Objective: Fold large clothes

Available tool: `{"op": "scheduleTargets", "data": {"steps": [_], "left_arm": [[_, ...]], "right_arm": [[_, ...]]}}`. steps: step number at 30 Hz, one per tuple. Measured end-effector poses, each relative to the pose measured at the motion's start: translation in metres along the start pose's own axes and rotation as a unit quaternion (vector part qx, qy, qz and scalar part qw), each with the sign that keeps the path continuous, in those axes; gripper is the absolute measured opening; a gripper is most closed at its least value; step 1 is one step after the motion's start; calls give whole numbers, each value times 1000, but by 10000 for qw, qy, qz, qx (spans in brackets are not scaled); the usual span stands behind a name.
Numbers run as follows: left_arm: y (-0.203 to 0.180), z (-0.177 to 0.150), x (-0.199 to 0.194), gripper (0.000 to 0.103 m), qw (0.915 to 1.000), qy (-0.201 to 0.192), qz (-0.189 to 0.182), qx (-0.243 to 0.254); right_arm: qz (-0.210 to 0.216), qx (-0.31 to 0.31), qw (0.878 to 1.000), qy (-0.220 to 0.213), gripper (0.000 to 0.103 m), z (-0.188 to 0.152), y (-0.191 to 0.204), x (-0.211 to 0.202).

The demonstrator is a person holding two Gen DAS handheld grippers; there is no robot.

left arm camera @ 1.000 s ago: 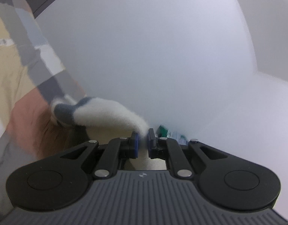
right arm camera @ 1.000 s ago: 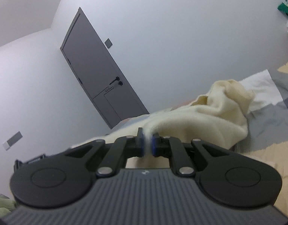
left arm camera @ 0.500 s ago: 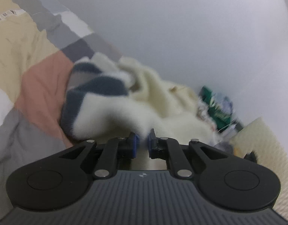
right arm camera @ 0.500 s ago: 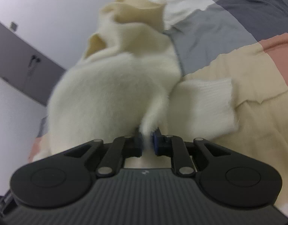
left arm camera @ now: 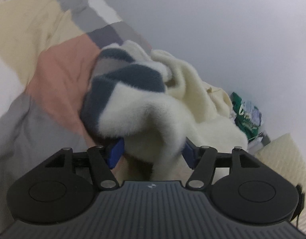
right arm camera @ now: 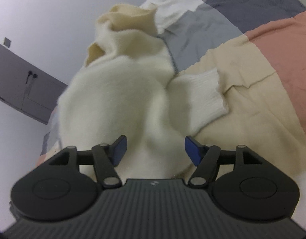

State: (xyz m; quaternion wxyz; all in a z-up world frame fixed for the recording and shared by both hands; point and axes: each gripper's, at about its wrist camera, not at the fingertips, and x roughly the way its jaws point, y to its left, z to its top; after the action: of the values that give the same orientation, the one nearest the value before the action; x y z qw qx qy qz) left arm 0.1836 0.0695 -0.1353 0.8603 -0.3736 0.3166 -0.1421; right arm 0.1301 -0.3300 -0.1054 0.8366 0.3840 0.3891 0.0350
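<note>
A fluffy cream sweater [left arm camera: 192, 103] with dark blue and grey blocks [left arm camera: 129, 79] lies bunched on the patchwork bed. My left gripper [left arm camera: 153, 151] is open, its blue pads wide apart, with a fold of the cream fabric lying loose between them. In the right wrist view the same sweater [right arm camera: 117, 99] lies heaped, with a ribbed cuff [right arm camera: 200, 97] to the right. My right gripper [right arm camera: 154, 149] is open too, with cream fabric resting between its spread pads.
The bed cover [right arm camera: 252, 91] has beige, pink, grey and white patches. A grey door [right arm camera: 17, 79] stands in the white wall at left of the right wrist view. A green packet and clutter [left arm camera: 246, 115] sit beyond the sweater by a cream textured surface [left arm camera: 284, 159].
Both grippers held the sweater shut and raised a second ago. They came down toward the bed and both have opened, letting the fabric go.
</note>
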Motion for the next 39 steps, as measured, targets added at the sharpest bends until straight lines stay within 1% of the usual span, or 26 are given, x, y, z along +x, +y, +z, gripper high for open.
{"op": "scheduleTargets", "data": {"steps": [2, 3, 7, 9, 11, 12, 13, 15, 16, 17, 18, 20, 21, 22, 23, 24, 25, 26, 28, 29, 31, 33, 34, 36, 37, 39], "left_arm": [[4, -3, -5, 69, 9997, 33, -57, -233], [5, -6, -10, 69, 9995, 53, -60, -319], [12, -15, -21, 69, 9969, 236, -151, -729], [14, -16, -22, 70, 9950, 355, -252, -902], [16, -17, -19, 71, 9925, 512, -373, -1041], [15, -18, -16, 71, 9919, 587, -390, -1061], [13, -19, -14, 71, 9920, 639, -356, -1031], [8, -19, -4, 71, 9934, 763, -317, -797], [4, -19, 1, 71, 9940, 845, -278, -641], [0, -20, 6, 71, 9942, 908, -246, -515], [-2, -22, 10, 71, 9943, 952, -246, -402], [-7, -25, 16, 68, 9945, 980, -281, -248], [-10, -25, 19, 64, 9949, 939, -322, -192], [-14, -24, 20, 47, 9956, 846, -368, -189], [-17, -22, 20, 36, 9956, 810, -440, -186], [-22, -20, 17, 30, 9958, 734, -523, -129], [-27, -18, 11, 18, 9968, 518, -599, -58], [-32, -15, 3, 13, 9969, 323, -715, -20], [-41, -9, -18, 12, 9940, -114, -1084, -60], [-46, -6, -32, 12, 9908, -343, -1305, -69], [-58, -1, -55, 11, 9854, -586, -1598, -26], [-71, 1, -76, 11, 9831, -743, -1669, 132], [-78, 1, -86, 11, 9823, -816, -1672, 225], [-87, 1, -106, 11, 9790, -962, -1781, 230], [-90, 0, -115, 11, 9770, -1004, -1871, 198], [-103, 0, -132, 11, 9738, -1094, -1978, 251]], "right_arm": [[52, 125, 9999, -24, 74, -8, -1, -10], [99, 169, 9998, 9, 75, -12, -2, -13], [316, 339, 9980, 427, 75, -31, -3, -4], [284, 428, 9965, 653, 75, -39, -3, 8], [232, 405, 9959, 777, 75, -43, -1, 20], [238, 348, 9953, 877, 75, -43, 0, 28], [263, 336, 9947, 939, 72, -43, -1, 36], [148, 469, 9948, 895, 69, -41, -6, 46], [147, 525, 9951, 829, 62, -39, -8, 48], [169, 519, 9955, 770, 50, -37, -8, 48], [252, 452, 9961, 715, 43, -35, -6, 47], [400, 365, 9969, 579, 24, -34, -1, 41], [456, 228, 9977, 440, 20, -32, 3, 35], [500, 45, 9983, 288, 20, -29, 8, 28], [552, -130, 9983, 123, 20, -25, 13, 22], [661, -284, 9974, -35, 20, -22, 18, 15], [806, -381, 9959, -129, 20, -18, 22, 8], [958, -454, 9941, -234, 20, -15, 26, 1], [1224, -583, 9895, -510, 18, -13, 31, -17], [1384, -669, 9857, -687, 18, -12, 34, -28], [1744, -924, 9757, -949, 17, -12, 40, -51], [2052, -1262, 9640, -1124, 17, -15, 55, -73], [2140, -1403, 9591, -1207, 16, -17, 61, -84], [2325, -1555, 9502, -1376, 16, -19, 71, -103], [2372, -1644, 9466, -1439, 16, -21, 76, -114], [2321, -1872, 9422, -1525, 16, -21, 88, -133]]}}
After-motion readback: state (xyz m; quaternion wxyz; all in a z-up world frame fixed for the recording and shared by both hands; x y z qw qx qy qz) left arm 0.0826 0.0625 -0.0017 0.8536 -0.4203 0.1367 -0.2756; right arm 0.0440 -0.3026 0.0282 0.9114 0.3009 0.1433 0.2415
